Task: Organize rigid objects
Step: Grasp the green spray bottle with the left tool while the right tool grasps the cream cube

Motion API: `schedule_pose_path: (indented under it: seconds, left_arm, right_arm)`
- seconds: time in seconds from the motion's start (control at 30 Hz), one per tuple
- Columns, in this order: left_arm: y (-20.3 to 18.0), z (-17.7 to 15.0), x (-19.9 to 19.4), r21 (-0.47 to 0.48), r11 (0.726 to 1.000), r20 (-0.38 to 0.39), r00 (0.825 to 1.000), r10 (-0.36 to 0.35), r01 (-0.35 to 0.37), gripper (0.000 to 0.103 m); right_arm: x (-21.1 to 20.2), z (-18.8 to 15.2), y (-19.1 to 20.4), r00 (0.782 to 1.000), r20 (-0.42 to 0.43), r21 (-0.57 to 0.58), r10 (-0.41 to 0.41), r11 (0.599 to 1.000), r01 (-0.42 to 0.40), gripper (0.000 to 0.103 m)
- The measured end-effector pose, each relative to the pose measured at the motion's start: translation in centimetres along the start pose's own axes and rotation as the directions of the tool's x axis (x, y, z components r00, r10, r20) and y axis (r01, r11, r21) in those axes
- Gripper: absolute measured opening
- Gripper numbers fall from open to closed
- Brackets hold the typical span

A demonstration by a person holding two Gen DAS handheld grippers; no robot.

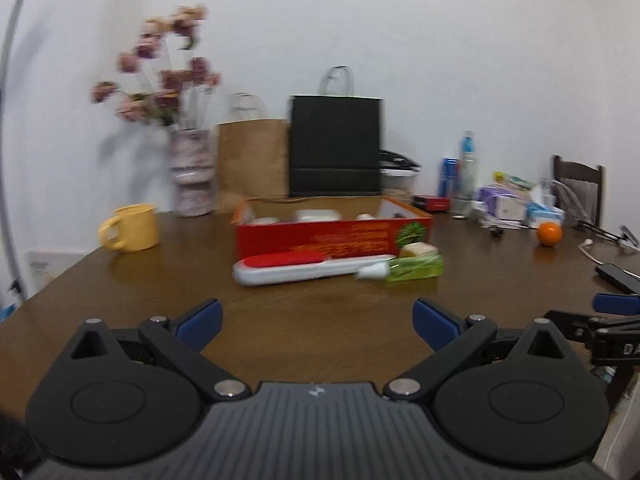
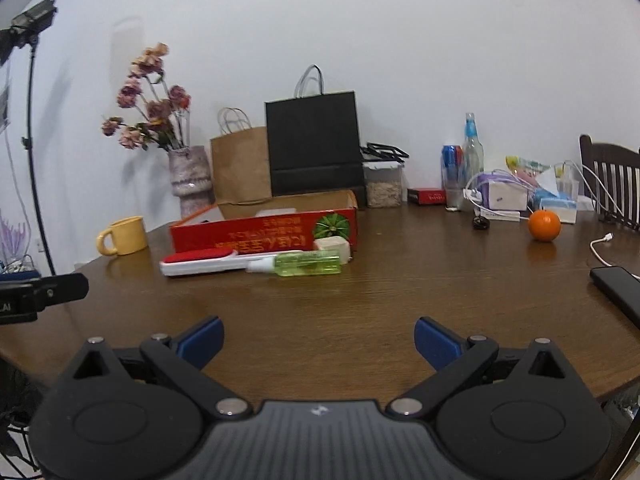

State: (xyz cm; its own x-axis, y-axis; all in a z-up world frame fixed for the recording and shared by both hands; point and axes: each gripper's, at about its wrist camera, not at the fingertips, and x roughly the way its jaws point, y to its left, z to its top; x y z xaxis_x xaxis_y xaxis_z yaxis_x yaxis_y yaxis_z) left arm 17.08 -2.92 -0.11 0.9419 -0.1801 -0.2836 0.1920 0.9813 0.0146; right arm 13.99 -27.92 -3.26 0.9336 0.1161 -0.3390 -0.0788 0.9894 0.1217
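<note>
A red open cardboard box [image 1: 332, 236] [image 2: 264, 234] stands mid-table with pale items inside. In front of it lie a white brush with a red pad [image 1: 308, 268] [image 2: 204, 262], a green spray bottle [image 1: 412, 270] [image 2: 304, 264] and a small beige block [image 1: 418, 250] [image 2: 332, 246]. My left gripper [image 1: 318, 322] is open and empty, well short of them. My right gripper [image 2: 319, 340] is open and empty too, near the table's front edge. The right gripper's fingers show at the right edge of the left wrist view [image 1: 616, 304].
A yellow mug [image 1: 130, 227] [image 2: 124, 236] sits left. A vase of flowers [image 2: 190, 180], a brown bag [image 2: 240, 172] and a black bag [image 2: 314, 144] stand behind. An orange [image 2: 544, 225], a phone [image 2: 618, 288], a cable, bottles and clutter are right. A chair [image 2: 612, 176] is far right.
</note>
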Motion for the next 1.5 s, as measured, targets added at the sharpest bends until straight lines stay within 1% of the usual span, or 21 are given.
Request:
schedule_pose_path:
  seconds: [0.2,0.27,0.47,0.53,0.57,0.6,0.63,0.7,0.73,0.8,0.9,0.97,1.03,1.07,1.1,1.13,1.17,1.27,1.37,1.43,1.5]
  left_arm:
    - [-3.7,2.8,8.9,0.144,0.979,-0.019,0.99,-0.14,0.141,0.103]
    - [-4.8,3.7,12.8,0.17,0.961,-0.053,0.976,-0.211,0.217,0.103]
    - [-7.4,5.2,22.2,0.201,0.921,-0.167,0.938,-0.304,0.334,0.103]
    - [-8.1,5.3,24.3,0.199,0.893,-0.218,0.907,-0.36,0.403,0.097]
    - [-8.4,5.3,25.3,0.196,0.878,-0.246,0.888,-0.388,0.437,0.089]
    - [-8.7,5.2,26.2,0.188,0.874,-0.266,0.88,-0.394,0.448,0.081]
    - [-8.9,5.0,27.2,0.178,0.872,-0.296,0.87,-0.394,0.456,0.078]
    - [-9.1,4.5,28.7,0.169,0.872,-0.348,0.856,-0.383,0.46,0.062]
    - [-8.9,4.2,29.1,0.17,0.875,-0.354,0.857,-0.375,0.453,0.06]
    - [-8.2,3.8,29.0,0.15,0.874,-0.365,0.847,-0.386,0.463,0.049]
    - [-6.7,3.4,28.0,0.124,0.86,-0.38,0.824,-0.419,0.494,0.037]
    - [-6.0,3.4,27.6,0.1,0.848,-0.395,0.803,-0.446,0.52,0.034]
    - [-5.9,3.5,27.8,0.074,0.842,-0.395,0.79,-0.468,0.535,0.036]
    - [-6.1,3.4,28.2,0.06,0.846,-0.396,0.791,-0.467,0.529,0.043]
    - [-6.3,3.2,28.6,0.055,0.852,-0.408,0.79,-0.457,0.521,0.044]
    - [-6.5,3.1,28.4,0.065,0.854,-0.395,0.8,-0.452,0.515,0.04]
    - [-6.7,2.9,28.1,0.074,0.847,-0.392,0.796,-0.461,0.526,0.031]
    - [-6.2,2.6,26.8,0.064,0.858,-0.387,0.805,-0.449,0.509,0.031]
    - [-4.7,2.2,24.8,0.042,0.891,-0.366,0.837,-0.408,0.452,0.031]
    - [-3.2,2.2,23.1,0.023,0.917,-0.327,0.87,-0.369,0.397,0.031]
    - [-1.3,2.6,21.6,-0.021,0.94,-0.291,0.898,-0.331,0.34,0.031]
  right_arm:
    - [4.0,3.0,-2.9,1.0,0.023,0.02,-0.017,1.0,0.016,0.101]
    - [5.8,4.1,-4.1,1.0,0.02,0.011,-0.017,1.0,0.017,0.101]
    - [11.0,6.7,-6.5,1.0,-0.008,0.005,-0.021,1.0,0.022,0.101]
    - [12.5,7.3,-7.2,1.0,-0.014,-0.002,-0.02,1.0,0.02,0.101]
    - [13.2,7.6,-7.4,1.0,-0.012,-0.003,-0.02,1.0,0.02,0.101]
    - [13.8,7.9,-7.7,1.0,-0.012,-0.003,-0.019,1.0,0.019,0.101]
    - [14.7,8.2,-8.0,1.0,-0.015,-0.001,-0.017,1.0,0.017,0.101]
    - [15.9,8.6,-8.4,1.0,-0.021,0.009,-0.012,1.0,0.012,0.101]
    - [16.6,8.9,-8.6,1.0,-0.026,0.014,-0.006,1.0,0.007,0.101]
    - [17.7,9.4,-8.7,1.0,-0.024,0.012,0.003,1.0,-0.003,0.101]
    - [19.2,10.0,-8.4,0.999,-0.025,0.001,0.03,1.0,-0.03,0.101]
    - [20.2,10.4,-7.9,0.998,-0.03,-0.009,0.057,0.998,-0.058,0.101]
    - [22.1,10.9,-7.2,0.995,-0.053,-0.028,0.085,0.996,-0.087,0.1]
    - [23.2,11.1,-6.6,0.993,-0.068,-0.039,0.095,0.994,-0.098,0.098]
    - [24.0,11.1,-6.2,0.991,-0.082,-0.047,0.103,0.993,-0.108,0.093]
    - [25.0,11.2,-5.7,0.987,-0.105,-0.048,0.12,0.991,-0.126,0.091]
    - [25.6,11.2,-5.3,0.984,-0.119,-0.041,0.134,0.989,-0.14,0.09]
    - [26.9,10.7,-4.2,0.976,-0.154,-0.036,0.154,0.986,-0.161,0.089]
    - [28.1,10.1,-3.5,0.971,-0.189,-0.051,0.147,0.986,-0.159,0.084]
    - [29.2,10.0,-3.0,0.967,-0.216,-0.057,0.134,0.987,-0.15,0.074]
    - [30.5,9.7,-2.4,0.964,-0.252,-0.086,0.086,0.99,-0.111,0.06]
